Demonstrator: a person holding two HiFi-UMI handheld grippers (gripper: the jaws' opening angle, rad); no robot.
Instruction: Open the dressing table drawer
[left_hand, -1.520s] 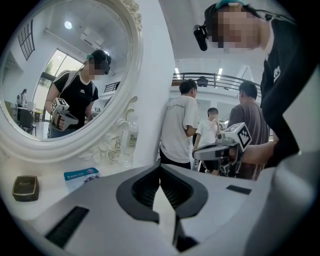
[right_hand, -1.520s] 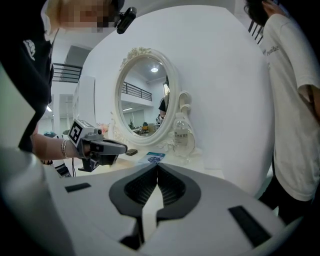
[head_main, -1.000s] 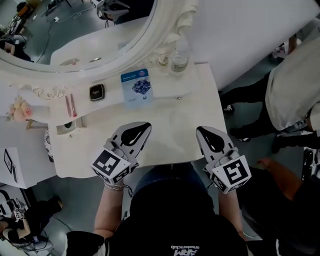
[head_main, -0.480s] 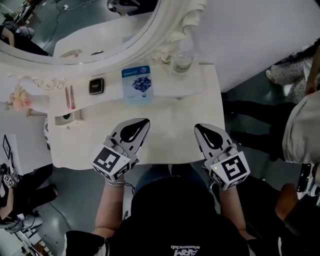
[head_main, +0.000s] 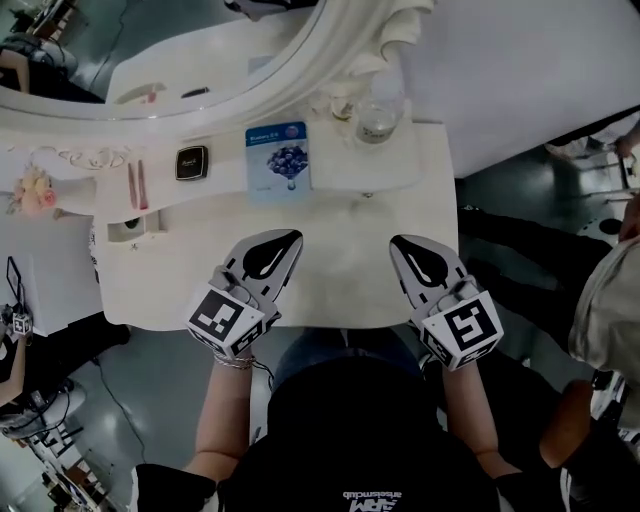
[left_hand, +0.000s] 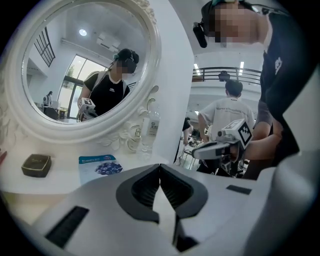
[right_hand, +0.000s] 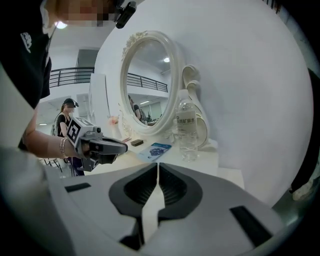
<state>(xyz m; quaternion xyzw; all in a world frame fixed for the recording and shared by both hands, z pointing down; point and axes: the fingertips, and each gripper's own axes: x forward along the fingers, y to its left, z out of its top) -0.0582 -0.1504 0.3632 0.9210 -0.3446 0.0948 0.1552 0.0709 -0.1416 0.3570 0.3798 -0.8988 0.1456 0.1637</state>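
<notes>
Head view: drawer hidden by dressing table (head_main: 345, 215) edge & person's head (head_main: 350, 420).

left tool (head_main: 291, 241), right tool (head_main: 398, 245): white shell, black inset | cubes (head_main: 228, 320): black-white square markers | top (head_main: 170, 488): black | wrist: bracelet (head_main: 232, 363)

your head camera looks steeply down on the dressing table (head_main: 340, 230) from above its front edge. each gripper camera sits low, close behind its own jaws, facing across the tabletop toward the mirror (left_hand: 85, 75). all three views share the blue packet (head_main: 278, 158) and water bottle (head_main: 378, 115).
</notes>
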